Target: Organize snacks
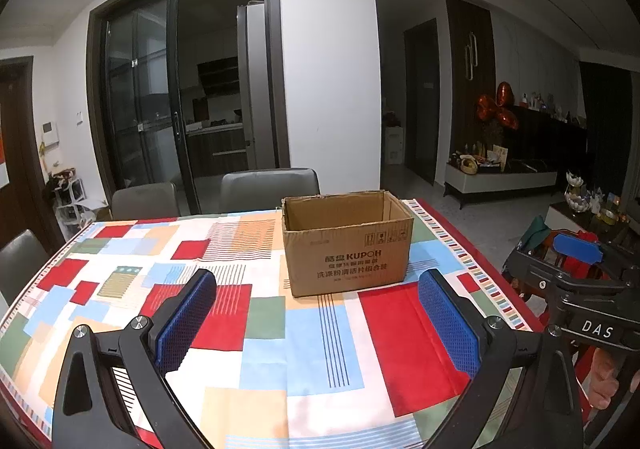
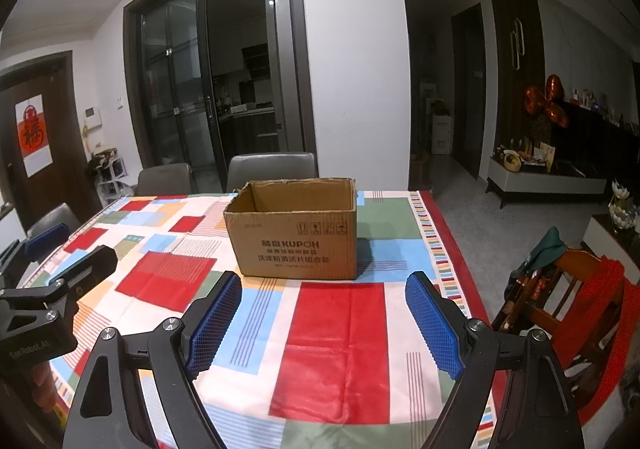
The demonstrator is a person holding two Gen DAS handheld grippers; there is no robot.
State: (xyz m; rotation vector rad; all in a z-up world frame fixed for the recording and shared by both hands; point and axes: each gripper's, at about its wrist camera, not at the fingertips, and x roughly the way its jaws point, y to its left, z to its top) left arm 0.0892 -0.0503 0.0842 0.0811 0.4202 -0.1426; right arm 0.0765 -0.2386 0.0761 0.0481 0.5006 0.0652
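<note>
Hovering low over the near part of the table, the left gripper (image 1: 316, 313) has its blue pads spread wide with nothing between them, and the right gripper (image 2: 324, 319) beside it is spread just as wide and equally empty. Each shows at the edge of the other's view: the right one at the right margin of the left wrist view, the left one at the left margin of the right wrist view.

Farther out, a patchwork tablecloth (image 2: 340, 349) of red, blue, green and peach blocks covers the table. Toward its far right part stands an open cardboard box (image 1: 347, 249), upright, flaps gone or folded, printed side facing the grippers. Only its inner walls show from here; its bottom is hidden, so I cannot tell whether anything lies inside.

No snacks show anywhere on the cloth in either view. That fits two stages: snacks waiting somewhere out of view, or snacks already down in the box below the rim. The pictures do not settle which, so no move can be named with confidence.

Beyond the table stand grey chairs (image 2: 272, 169), and a wooden chair (image 2: 576, 289) sits off the right edge.
</note>
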